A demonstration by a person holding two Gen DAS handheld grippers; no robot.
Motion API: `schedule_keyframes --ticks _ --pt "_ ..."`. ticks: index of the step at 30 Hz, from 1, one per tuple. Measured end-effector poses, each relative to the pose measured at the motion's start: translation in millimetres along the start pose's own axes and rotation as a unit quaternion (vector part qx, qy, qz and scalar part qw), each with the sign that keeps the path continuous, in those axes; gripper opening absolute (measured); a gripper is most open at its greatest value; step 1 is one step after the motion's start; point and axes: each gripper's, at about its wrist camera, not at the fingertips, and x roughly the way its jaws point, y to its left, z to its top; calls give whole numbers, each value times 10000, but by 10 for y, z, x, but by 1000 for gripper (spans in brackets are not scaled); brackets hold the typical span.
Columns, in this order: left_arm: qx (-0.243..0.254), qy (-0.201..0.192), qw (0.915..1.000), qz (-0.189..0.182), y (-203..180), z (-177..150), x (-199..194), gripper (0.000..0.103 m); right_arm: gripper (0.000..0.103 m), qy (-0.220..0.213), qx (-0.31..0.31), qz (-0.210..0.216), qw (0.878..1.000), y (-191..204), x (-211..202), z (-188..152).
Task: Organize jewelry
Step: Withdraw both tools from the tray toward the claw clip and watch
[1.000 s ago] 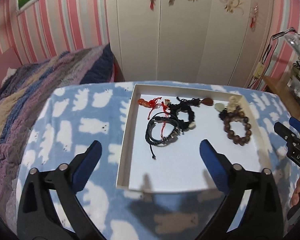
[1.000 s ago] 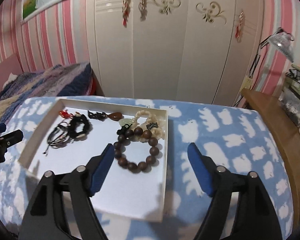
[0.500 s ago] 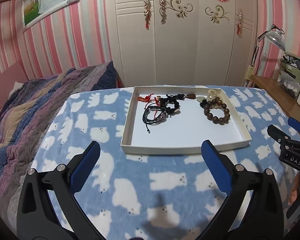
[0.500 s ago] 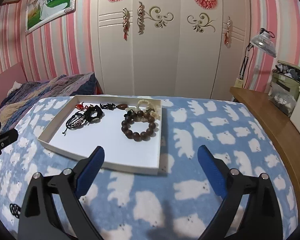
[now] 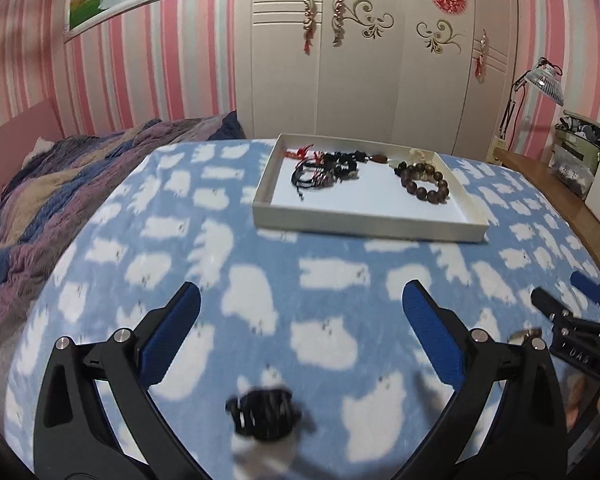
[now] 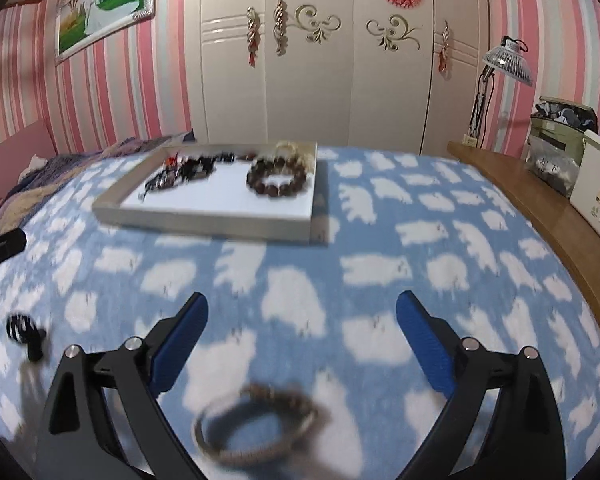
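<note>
Left wrist view: blue blanket [image 5: 328, 280] with white bear print covers the whole work surface, striped quilt [image 5: 60, 184] bunched at its left edge. White tray [image 5: 364, 224] sits well ahead of the left gripper [image 5: 300, 316], near the far edge of the blanket. Inside the tray: brown bead bracelet [image 5: 424, 184] toward the right side, black cord bracelets [image 5: 320, 170] toward the left, red-cord piece [image 5: 300, 153] at the far left corner. All lie flat on the tray floor.

Left gripper jaws spread wide, nothing between them. Small black jewelry piece [image 5: 266, 412] lies on the blanket just below and between the fingers, blurred, type unclear. Right gripper [image 5: 580, 316] shows at the right edge of this view.

Right wrist view: right gripper [image 6: 302, 316] also spread wide, gripping nothing. Dark ring-shaped bracelet [image 6: 256, 424] lies on the blanket close under the camera between the fingers, heavily blurred. Same black piece [image 6: 22, 330] is off to the left on the blanket. Wooden desk [image 6: 540, 200] runs along the blanket's right side.
</note>
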Motion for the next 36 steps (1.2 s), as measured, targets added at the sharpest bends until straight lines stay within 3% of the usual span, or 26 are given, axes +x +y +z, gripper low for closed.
schedule_keyframes --ticks 4,12,18,36 --pt "-23 106 9997 -228 8 -278 -66 100 95 237 -23 122 9996 31 -14 -214" --pt "-70 354 9992 -171 75 -585 -28 100 95 622 202 328 9973 29 66 -411" --pt "-23 430 9989 183 112 -660 86 100 95 608 191 300 9975 46 54 -402" --pt "-193 998 9948 111 170 -705 380 100 95 1031 1 245 9944 176 213 -430"
